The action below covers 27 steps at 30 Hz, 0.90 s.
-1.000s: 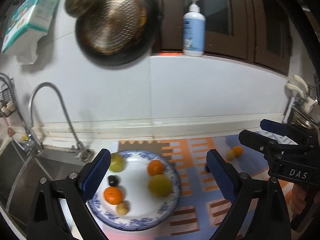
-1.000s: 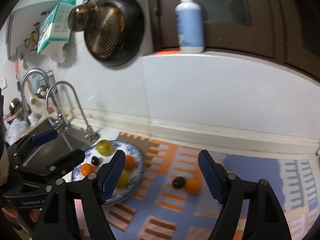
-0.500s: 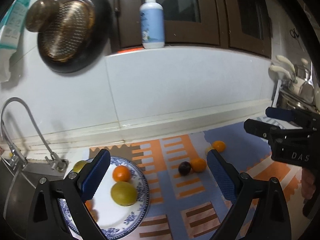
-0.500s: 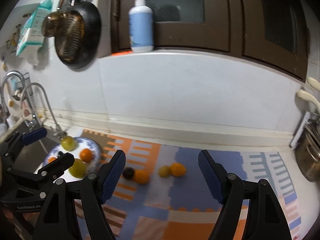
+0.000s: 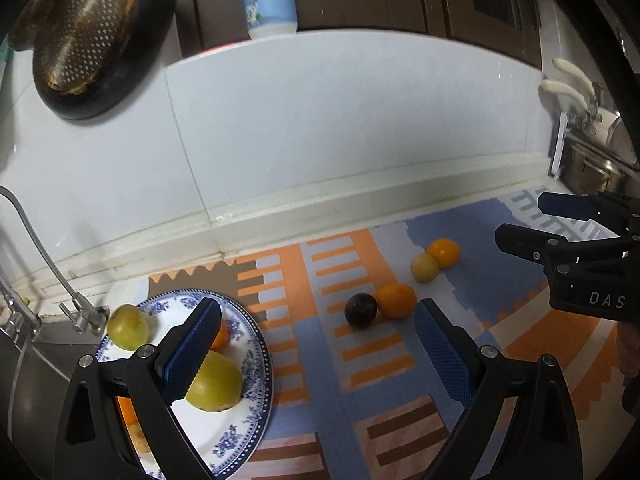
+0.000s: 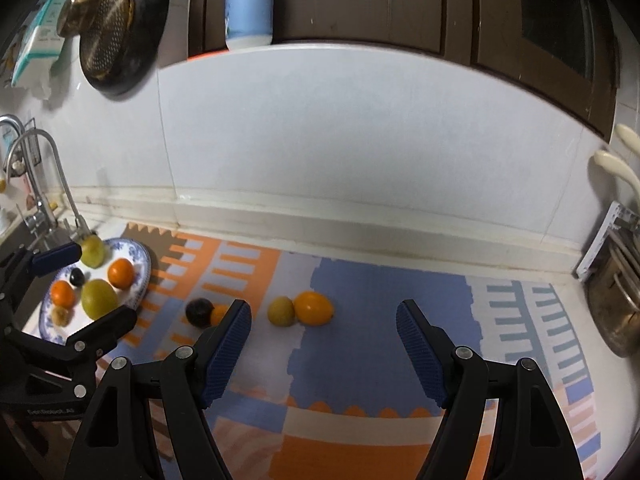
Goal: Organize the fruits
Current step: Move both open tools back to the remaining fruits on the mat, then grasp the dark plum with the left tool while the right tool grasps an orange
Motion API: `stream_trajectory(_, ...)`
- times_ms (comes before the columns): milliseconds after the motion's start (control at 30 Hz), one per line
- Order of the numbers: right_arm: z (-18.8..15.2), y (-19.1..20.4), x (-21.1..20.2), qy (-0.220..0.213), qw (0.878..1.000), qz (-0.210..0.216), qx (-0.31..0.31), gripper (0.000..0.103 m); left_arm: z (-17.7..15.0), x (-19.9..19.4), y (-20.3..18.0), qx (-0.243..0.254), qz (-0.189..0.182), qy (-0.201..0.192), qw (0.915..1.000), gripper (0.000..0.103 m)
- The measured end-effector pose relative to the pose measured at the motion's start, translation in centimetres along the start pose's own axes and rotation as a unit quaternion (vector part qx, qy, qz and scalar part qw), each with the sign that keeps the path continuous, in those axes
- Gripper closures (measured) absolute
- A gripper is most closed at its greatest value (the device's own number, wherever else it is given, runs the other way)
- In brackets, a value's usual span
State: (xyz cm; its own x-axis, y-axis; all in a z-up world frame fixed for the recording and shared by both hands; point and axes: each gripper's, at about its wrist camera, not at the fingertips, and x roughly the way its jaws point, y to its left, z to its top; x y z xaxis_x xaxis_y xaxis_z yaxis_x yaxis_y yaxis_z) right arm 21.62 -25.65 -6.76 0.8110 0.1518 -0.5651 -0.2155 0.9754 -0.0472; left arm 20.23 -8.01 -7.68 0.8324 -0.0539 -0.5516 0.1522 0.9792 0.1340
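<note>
Both views are fairly dim and cool-toned, with light falling from above and in front onto the white wall point(image 6: 360, 128), which is the brightest area. Fisheye distortion bends the wall's ledge into an arc, and black vignette fills the corners. The cabinet point(image 6: 480, 4) above is nearly lost in darkness. The fruits cast short, soft shadows on the mat point(image 5: 360, 360). The right view is slightly soft; the pan point(image 5: 88, 32) shows dull glints.

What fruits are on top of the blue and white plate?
On the plate: two oranges, two green fruits, a small dark fruit and a small brownish one. The left gripper hides part of the plate.
</note>
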Motion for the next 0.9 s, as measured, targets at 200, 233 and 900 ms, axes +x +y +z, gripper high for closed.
stream_trajectory(200,-1.0,-0.8,2.5,0.024,1.000,0.008,0.003,0.028,-0.5,2.2,-0.6,0.010,-0.002,0.021,0.9997,0.006)
stream_trajectory(233,-1.1,-0.9,3.0,0.028,1.000,0.009,0.005,0.028,-0.6,2.5,-0.6,0.012,-0.002,0.024,0.9996,0.007)
stream_trajectory(900,-1.3,-1.4,9.2,0.087,0.995,0.038,-0.022,0.047,-0.5,7.9,-1.0,0.021,-0.036,0.086,0.9954,0.037)
